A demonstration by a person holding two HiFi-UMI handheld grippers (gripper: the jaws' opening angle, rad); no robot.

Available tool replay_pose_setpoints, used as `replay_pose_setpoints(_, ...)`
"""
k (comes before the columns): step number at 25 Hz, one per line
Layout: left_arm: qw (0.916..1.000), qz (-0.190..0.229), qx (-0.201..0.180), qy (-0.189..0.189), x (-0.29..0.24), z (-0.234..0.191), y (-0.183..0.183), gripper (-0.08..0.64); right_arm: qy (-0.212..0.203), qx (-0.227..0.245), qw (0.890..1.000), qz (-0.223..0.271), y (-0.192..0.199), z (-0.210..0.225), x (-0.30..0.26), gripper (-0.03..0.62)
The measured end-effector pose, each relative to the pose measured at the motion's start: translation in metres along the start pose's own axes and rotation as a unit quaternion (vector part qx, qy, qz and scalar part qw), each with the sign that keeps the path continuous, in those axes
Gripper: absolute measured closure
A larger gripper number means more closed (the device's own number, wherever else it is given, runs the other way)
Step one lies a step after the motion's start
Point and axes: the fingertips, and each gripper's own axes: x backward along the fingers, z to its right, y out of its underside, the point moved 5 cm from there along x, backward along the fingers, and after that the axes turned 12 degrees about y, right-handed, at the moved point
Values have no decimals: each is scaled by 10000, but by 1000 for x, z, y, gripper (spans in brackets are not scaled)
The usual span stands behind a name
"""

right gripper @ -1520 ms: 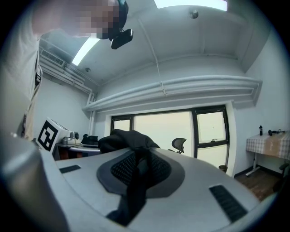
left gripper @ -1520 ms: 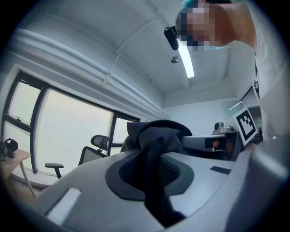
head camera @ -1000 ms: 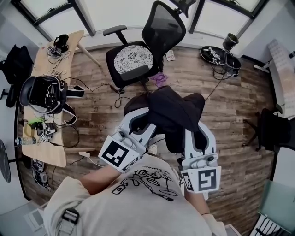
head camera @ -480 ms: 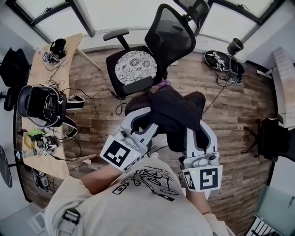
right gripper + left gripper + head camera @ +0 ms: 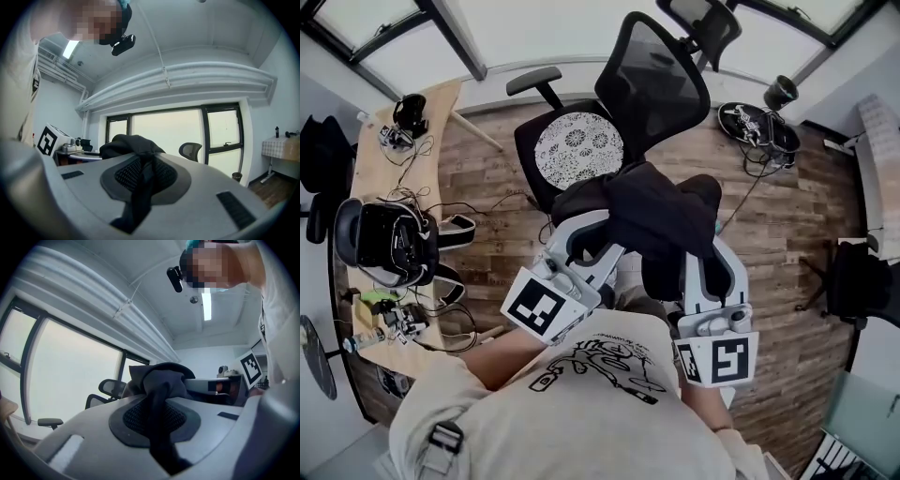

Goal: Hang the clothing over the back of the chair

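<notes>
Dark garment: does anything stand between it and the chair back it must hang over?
Nothing visible does. In the head view the dark garment sits just short of the mesh chair back; the patterned seat lies off to its left.

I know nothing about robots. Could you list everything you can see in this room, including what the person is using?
Office chair: one, black with patterned white seat, just ahead of the person.
Window chair: one, black, behind it.
Side chair: one, black, right edge.
Desk: one, light wood, left side.
Headset: one, black, on the desk among cables.
Floor gadget: one, black, with cables, upper right.
Garment: one, dark, bunched between both tongs.
Left tongs: one, grey-white, shut on the garment.
Right tongs: one, grey-white, shut on the garment.
Shirt: one, pale with black drawing, on the person.
</notes>
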Motion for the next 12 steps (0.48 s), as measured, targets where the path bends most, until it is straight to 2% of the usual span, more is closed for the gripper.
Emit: replay_pose_setpoints(12, 9997, -18, 175, 180, -44, -39, -3, 522, 143, -39, 9999, 20, 0, 30, -45, 563)
